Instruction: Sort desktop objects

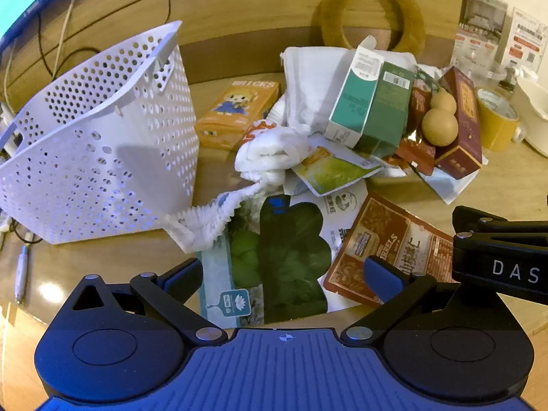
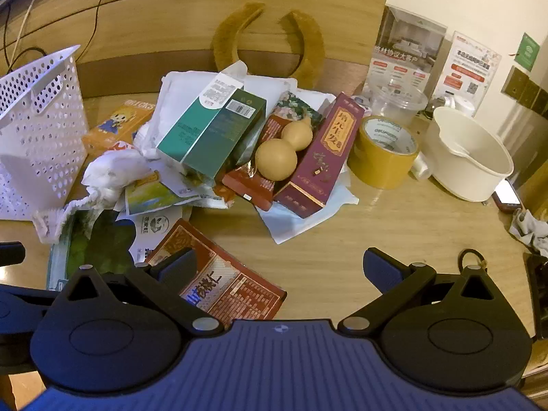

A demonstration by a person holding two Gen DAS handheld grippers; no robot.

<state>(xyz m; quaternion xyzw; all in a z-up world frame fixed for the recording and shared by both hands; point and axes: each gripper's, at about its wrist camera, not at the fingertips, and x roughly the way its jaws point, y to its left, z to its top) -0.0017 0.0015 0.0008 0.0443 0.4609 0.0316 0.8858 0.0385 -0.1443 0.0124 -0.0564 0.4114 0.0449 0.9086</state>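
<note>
Both claws spread, empty, above clutter beside white basket.

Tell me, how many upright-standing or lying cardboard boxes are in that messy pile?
4 that I can see: an orange toy box lying by the basket, two green boxes leaning together mid-pile, and a maroon box beside the gourd. Others may be buried.

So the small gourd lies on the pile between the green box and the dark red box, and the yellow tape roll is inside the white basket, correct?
Not quite. The gourd does lie between the green box and the dark red box, but the right wrist view shows the yellow tape roll on the table beside the white pot, not in the white basket.
</note>
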